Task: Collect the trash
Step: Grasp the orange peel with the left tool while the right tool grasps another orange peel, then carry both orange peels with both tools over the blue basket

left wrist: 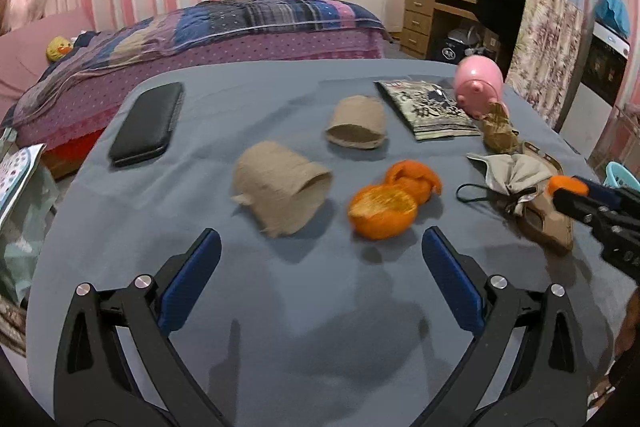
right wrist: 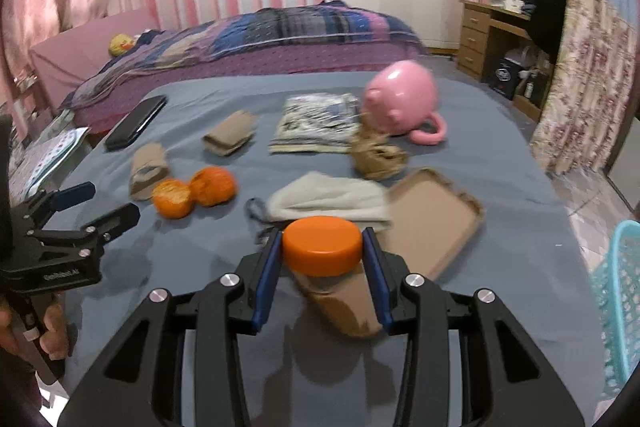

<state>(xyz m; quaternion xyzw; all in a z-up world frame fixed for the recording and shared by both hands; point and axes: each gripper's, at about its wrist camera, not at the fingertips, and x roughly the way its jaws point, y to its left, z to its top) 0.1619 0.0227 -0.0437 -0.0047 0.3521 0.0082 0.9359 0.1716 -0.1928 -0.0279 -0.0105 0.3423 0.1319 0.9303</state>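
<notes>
Our right gripper (right wrist: 322, 259) clamps the orange-capped bottle (right wrist: 320, 247) between its blue pads, above the grey cloth (right wrist: 500, 163). Our left gripper (left wrist: 320, 259) stands wide open and empty, orange peels (left wrist: 384, 203) just ahead of its fingertips.

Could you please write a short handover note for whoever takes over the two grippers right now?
Right gripper: shut on the orange-capped bottle, above the blue cloth.
Left gripper: open, empty, just short of the orange peels.
Still lying on the cloth: two cardboard tubes, crumpled brown paper, a face mask, a brown tray.
Teal basket stands at the right edge.
Nothing visibly binned yet; everything remains to collect.
</notes>
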